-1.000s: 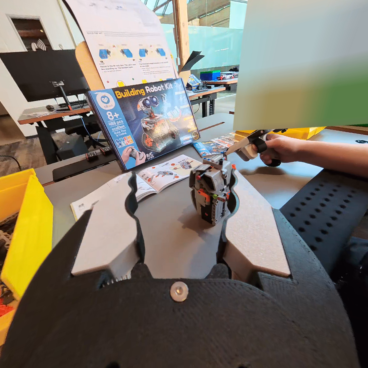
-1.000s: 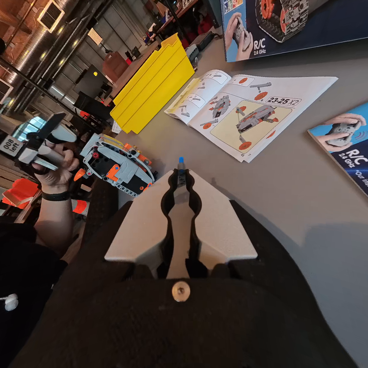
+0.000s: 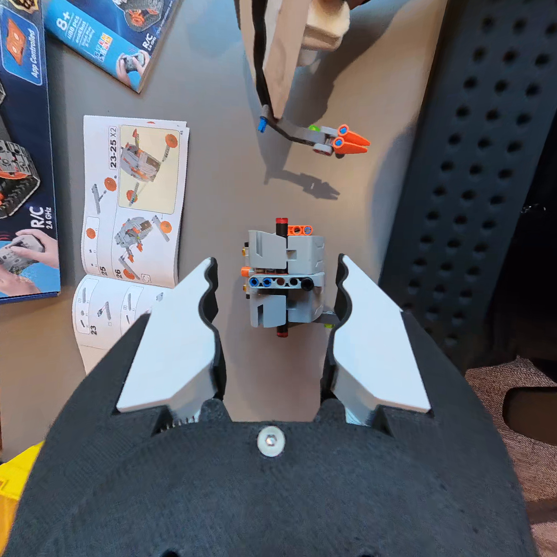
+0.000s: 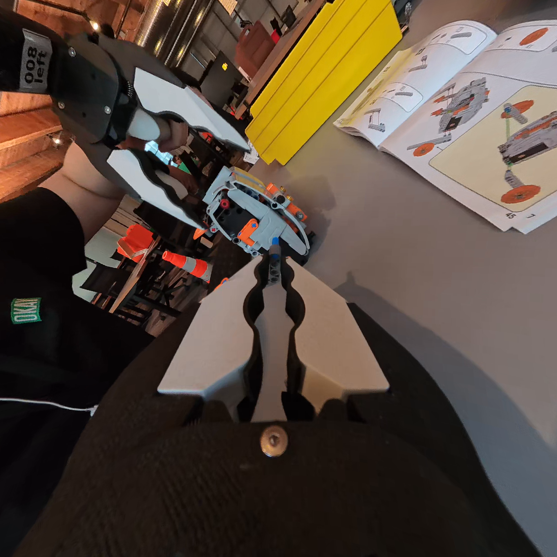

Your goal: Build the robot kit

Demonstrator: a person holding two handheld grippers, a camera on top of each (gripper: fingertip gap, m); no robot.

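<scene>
My left claw (image 3: pixel 275 289) hangs wide open over the grey, blocky brick-built body with orange and red pins (image 3: pixel 284 275); my right claw (image 4: pixel 272 272) is pinched tight on a slim grey brick arm tipped with a blue pin (image 4: pixel 273 262).

The body stands on the grey tabletop (image 3: pixel 217 168) between my left fingers (image 3: pixel 180 325), with a gap on either side. In the left wrist view, the held arm's two orange cone tips (image 3: pixel 351 143) float ahead of that claw. An open white instruction booklet (image 3: pixel 132 205) lies to its left. The blue pin sits just beside the body's lower edge; I cannot tell if they touch.
</scene>
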